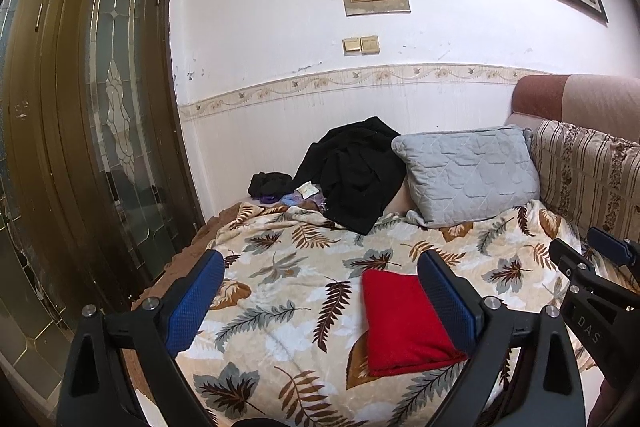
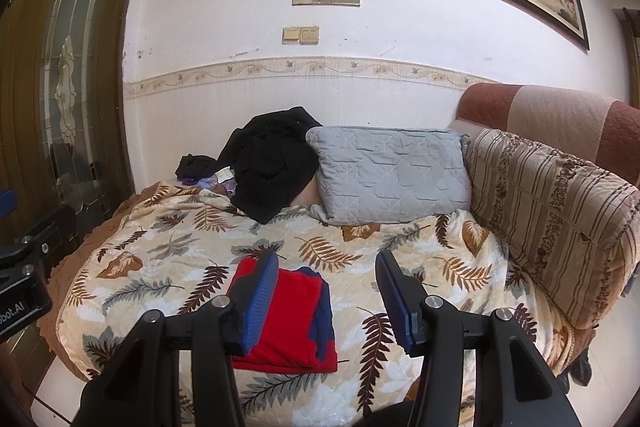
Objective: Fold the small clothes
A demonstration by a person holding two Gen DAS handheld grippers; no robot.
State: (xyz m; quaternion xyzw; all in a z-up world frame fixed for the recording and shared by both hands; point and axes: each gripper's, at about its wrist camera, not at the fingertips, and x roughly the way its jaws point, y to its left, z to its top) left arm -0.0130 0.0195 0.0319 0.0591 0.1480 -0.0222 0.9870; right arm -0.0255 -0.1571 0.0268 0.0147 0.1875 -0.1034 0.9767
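A folded red garment (image 1: pixel 404 323) with a dark blue edge lies flat on the leaf-patterned blanket (image 1: pixel 288 291); it also shows in the right wrist view (image 2: pixel 294 319). My left gripper (image 1: pixel 320 291) is open and empty, raised above the blanket, the garment partly behind its right finger. My right gripper (image 2: pixel 326 295) is open and empty, above the garment, whose left part is behind its left finger. The right gripper also shows at the right edge of the left wrist view (image 1: pixel 592 275).
A pile of black clothes (image 1: pixel 352 167) and a grey quilted pillow (image 1: pixel 468 175) lie at the back of the bed. A striped cushion (image 2: pixel 556 219) stands on the right. A wooden glass-panelled door (image 1: pixel 92 131) is at the left, close to the bed edge.
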